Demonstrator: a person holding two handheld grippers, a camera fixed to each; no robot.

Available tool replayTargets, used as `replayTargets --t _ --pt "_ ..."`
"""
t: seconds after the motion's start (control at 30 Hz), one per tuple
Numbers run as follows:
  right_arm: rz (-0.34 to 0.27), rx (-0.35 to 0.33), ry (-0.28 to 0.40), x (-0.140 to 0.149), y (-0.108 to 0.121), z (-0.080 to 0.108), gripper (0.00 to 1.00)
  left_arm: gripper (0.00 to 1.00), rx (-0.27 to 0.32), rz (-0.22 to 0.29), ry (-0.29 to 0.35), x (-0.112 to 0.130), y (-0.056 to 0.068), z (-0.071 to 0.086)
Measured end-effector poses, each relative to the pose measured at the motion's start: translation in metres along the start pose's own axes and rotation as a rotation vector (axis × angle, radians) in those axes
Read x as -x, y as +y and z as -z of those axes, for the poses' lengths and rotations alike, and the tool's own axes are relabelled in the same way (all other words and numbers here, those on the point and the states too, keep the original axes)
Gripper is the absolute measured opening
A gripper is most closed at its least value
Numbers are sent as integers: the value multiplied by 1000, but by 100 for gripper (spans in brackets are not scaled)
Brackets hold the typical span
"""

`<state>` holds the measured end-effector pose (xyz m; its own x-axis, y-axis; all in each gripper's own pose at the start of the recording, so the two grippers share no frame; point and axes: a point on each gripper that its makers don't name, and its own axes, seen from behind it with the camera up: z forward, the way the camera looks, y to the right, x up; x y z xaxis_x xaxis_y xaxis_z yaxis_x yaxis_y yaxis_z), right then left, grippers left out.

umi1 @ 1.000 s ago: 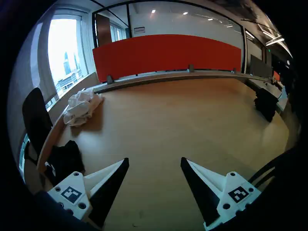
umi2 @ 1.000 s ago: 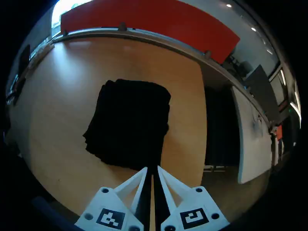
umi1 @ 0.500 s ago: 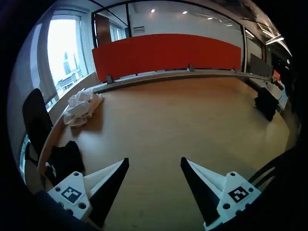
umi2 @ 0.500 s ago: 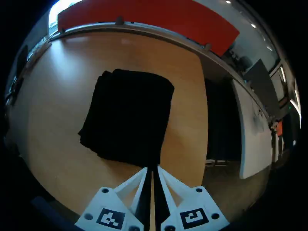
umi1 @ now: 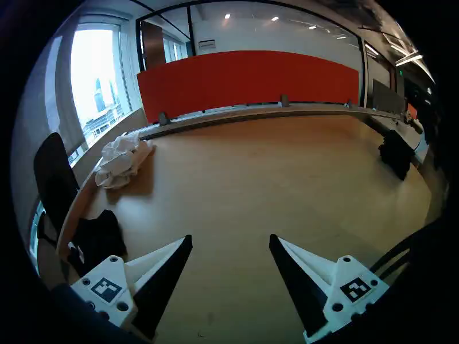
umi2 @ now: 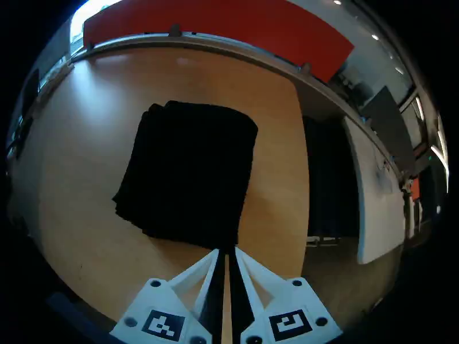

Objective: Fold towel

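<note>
- White-fingered, the right gripper (umi2: 228, 255) is pinched nearly closed, its tips at the towel's near edge; I cannot tell whether they nip the hem.
- The black towel (umi2: 189, 172) lies flat on the wooden table (umi2: 80, 149) straight ahead, its long axis running away.
- The left gripper (umi1: 229, 243) is spread wide over bare wood, so the right seems nearer.

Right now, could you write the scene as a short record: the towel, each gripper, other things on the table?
Towel: black towel, folded, lying flat on the wooden table.
Right gripper: shut, tips at the towel's near edge; a pinch cannot be confirmed.
Left gripper: open, over bare tabletop, holding nothing.
Elsewhere: white crumpled cloth at the table's edge, far from the left gripper.
</note>
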<state>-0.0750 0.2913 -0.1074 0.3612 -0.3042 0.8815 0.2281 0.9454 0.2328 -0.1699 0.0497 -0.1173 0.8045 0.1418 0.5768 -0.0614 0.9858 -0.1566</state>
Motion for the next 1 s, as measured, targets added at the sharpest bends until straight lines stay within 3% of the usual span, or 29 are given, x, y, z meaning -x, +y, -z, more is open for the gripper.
replayTargets --t 0.37,0.47,0.57,0.8,0.9,1.0 --pt "-6 24 -3 1 2 -6 6 100 -1 -6 1 1 -1 4" --pt "-9 23 -1 1 1 -7 11 100 -2 -4 1 1 -2 5" --pt "-13 27 5 0 1 -7 25 100 -3 -3 3 1 -3 6" --pt "-18 39 23 0 -2 -5 81 100 -4 -6 5 1 -3 7" --pt "-20 43 31 -2 -4 -5 99 100 -4 -5 7 0 -3 8" --pt "-23 43 39 -3 -7 -4 100 100 -4 -4 10 -1 -4 8"
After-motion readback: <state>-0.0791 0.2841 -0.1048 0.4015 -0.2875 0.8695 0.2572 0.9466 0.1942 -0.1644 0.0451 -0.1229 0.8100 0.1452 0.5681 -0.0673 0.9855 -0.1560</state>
